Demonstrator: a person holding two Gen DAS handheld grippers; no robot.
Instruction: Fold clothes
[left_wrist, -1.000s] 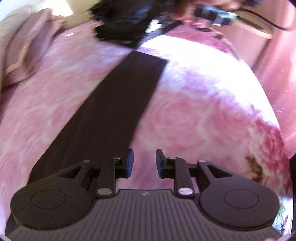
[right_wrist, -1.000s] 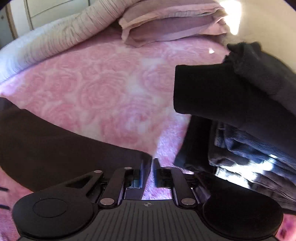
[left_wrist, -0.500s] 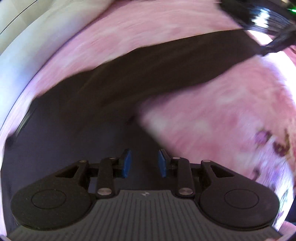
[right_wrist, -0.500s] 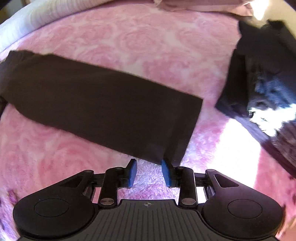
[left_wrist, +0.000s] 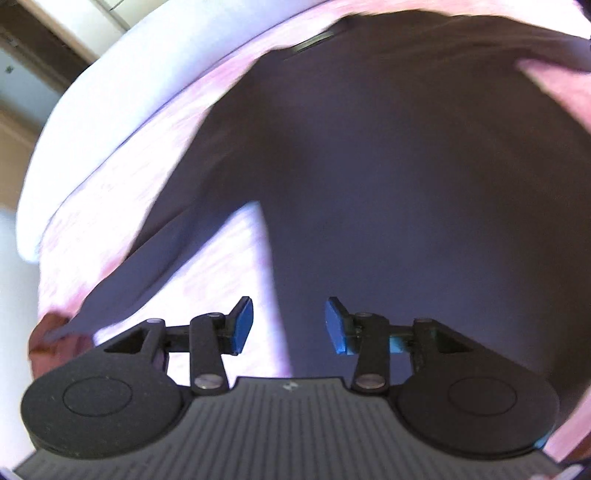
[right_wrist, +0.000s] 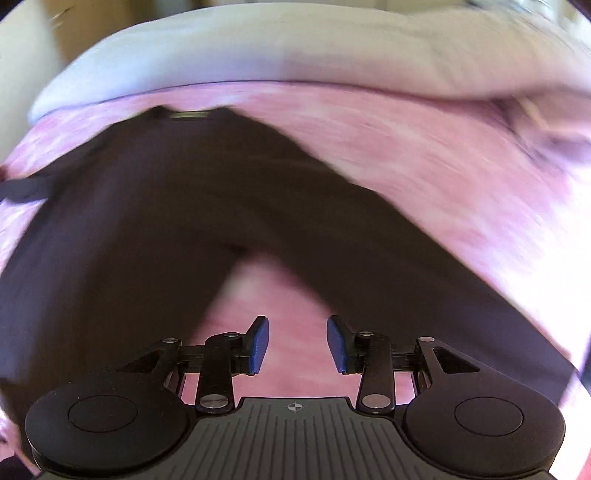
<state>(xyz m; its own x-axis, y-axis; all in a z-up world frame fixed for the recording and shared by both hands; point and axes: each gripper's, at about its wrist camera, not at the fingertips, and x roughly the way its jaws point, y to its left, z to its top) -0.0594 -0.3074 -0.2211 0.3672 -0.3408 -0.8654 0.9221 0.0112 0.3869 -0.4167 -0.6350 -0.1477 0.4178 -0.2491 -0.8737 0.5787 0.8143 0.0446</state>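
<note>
While both pairs of tongs stand wide with nothing between their blue pads, the risk lies in what they close on. The left tongs hover low over the spot where a wedge of pink bedspread meets the inner edge of one leg of the dark trousers; one pad sits over bare bedspread, the other over cloth. Closing there could pinch the bedspread along with the trouser edge, or catch only the top layer of the leg, so a lift would drag the cover or peel the layers apart.

The right tongs hang over the bare pink gap between the two legs, with cloth close on either side but none between the pads. A close from there would likely take nothing, or only bedspread.

Beyond them, the trousers lie spread flat on the bed, legs parted in a V, the waistband toward the far edge where a pale rolled duvet lies. From the spread-out lie alone I cannot say which stage of folding this is. Because the legs splay, bringing one over the other may leave hems misaligned and a crease at the crotch. Both views are smeared by motion, so fine wrinkles and exact edges cannot be read, and a grasp judged from them could land off the seam.
</note>
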